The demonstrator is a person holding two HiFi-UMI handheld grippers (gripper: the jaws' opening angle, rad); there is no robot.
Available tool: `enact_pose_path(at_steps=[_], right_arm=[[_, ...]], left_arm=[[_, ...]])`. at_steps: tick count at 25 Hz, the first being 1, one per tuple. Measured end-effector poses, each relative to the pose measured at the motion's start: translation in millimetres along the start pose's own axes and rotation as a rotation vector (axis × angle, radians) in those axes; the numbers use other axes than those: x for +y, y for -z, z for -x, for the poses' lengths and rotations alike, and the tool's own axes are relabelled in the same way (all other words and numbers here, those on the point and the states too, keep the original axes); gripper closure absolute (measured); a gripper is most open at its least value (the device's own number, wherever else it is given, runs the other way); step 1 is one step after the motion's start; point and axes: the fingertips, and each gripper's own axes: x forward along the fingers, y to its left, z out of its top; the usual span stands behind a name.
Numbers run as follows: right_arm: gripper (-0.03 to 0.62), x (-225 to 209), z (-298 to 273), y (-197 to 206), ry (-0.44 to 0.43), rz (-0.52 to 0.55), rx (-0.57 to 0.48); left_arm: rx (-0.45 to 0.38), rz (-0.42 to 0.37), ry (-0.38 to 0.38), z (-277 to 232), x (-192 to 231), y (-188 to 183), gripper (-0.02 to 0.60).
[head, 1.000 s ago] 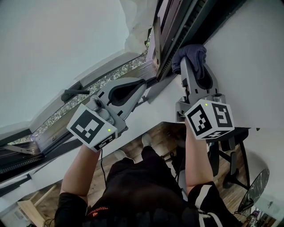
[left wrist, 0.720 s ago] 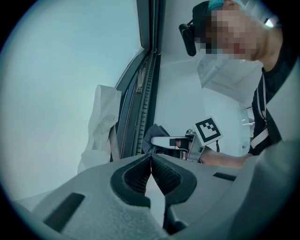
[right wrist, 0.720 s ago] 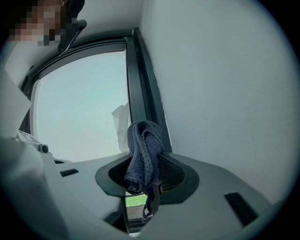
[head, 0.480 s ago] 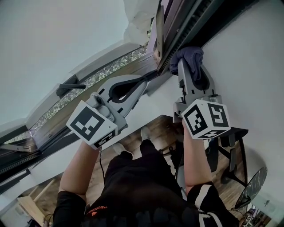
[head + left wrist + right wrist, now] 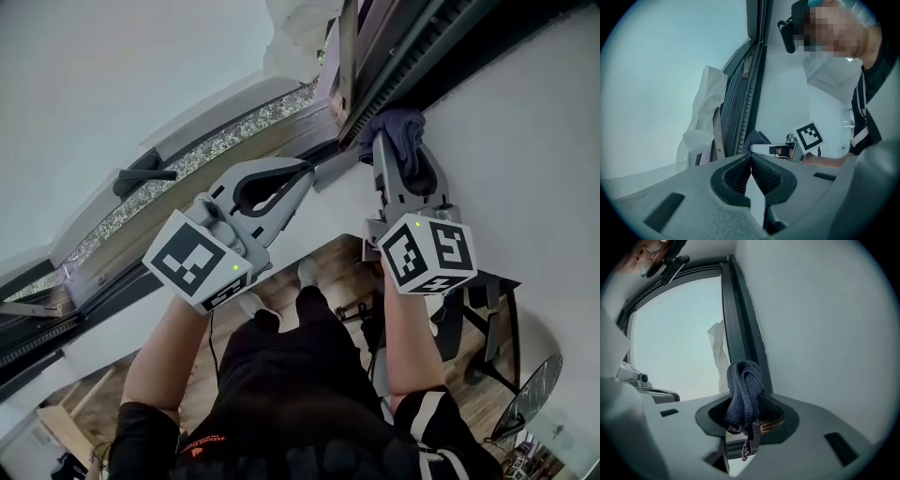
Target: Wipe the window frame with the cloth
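Blue cloth is clamped in the right gripper, against the window frame just ahead. The left gripper is closed and empty.

Likely home: window frame, wooden floor.

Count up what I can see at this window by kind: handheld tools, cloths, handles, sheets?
Dark blue knitted cloth: 1
Grey handheld two-jaw grippers: 2, left gripper shut and empty, right gripper shut on that cloth
Black window handle: 1
Crumpled white plastic sheet: 1
Total: 5
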Motion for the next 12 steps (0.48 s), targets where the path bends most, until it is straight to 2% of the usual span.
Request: enact_pose_path(at_steps=[12], right_arm=[[0.467, -9, -9, 43, 0.006, -0.027, 0.061]], left_arm=[[0.029, 0.041, -0.014, -2, 8, 30, 0.561]])
